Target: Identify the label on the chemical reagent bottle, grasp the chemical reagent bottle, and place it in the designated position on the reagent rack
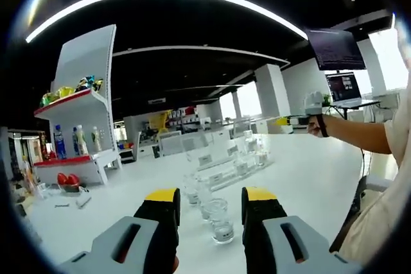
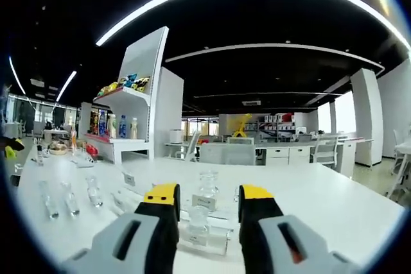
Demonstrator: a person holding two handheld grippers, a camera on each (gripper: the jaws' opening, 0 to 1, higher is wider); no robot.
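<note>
left gripper (image 1: 210, 206) fingers apart over white surface (image 1: 308, 171) – small clear glass reagent bottle (image 1: 220, 220) stands between them, more in a row behind. right gripper (image 2: 208, 205) fingers apart too, facing clear reagent rack (image 2: 204, 228) – label unreadable.

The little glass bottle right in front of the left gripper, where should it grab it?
Probably around the middle of the bottle, coming straight in from the near side. It stands upright, nearest in its row, between the open left gripper.
</note>
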